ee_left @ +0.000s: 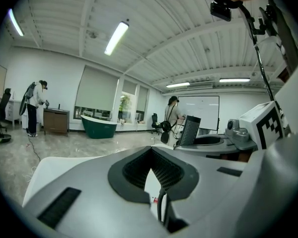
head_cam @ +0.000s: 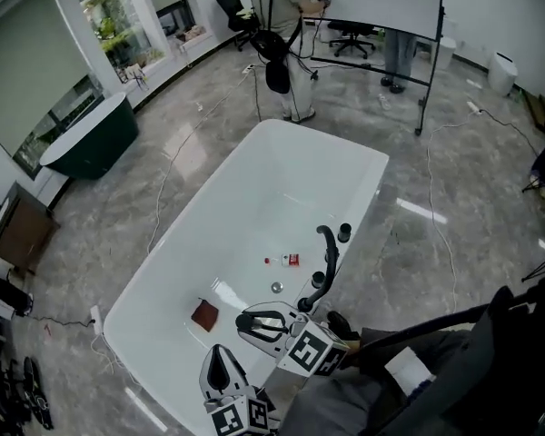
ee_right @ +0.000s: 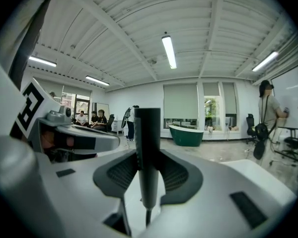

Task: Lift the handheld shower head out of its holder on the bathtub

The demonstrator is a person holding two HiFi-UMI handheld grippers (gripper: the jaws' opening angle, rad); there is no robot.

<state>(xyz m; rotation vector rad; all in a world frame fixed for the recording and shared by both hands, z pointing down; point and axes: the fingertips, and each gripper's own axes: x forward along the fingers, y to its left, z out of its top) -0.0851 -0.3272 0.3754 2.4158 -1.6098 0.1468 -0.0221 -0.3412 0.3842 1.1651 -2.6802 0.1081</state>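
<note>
The right gripper is pinching the shower head upright between its pads, likely for a straight lift, while the left gripper is idling closed and empty.

The left grey plastic two-jaw gripper and the right grey plastic two-jaw gripper have smooth pale shells, black ribbed inner pads and dark rectangular slots along the flanks. Each carries a white cube printed with black square markers. The person wears a dark grey fabric sleeve bearing a white patch.
</note>
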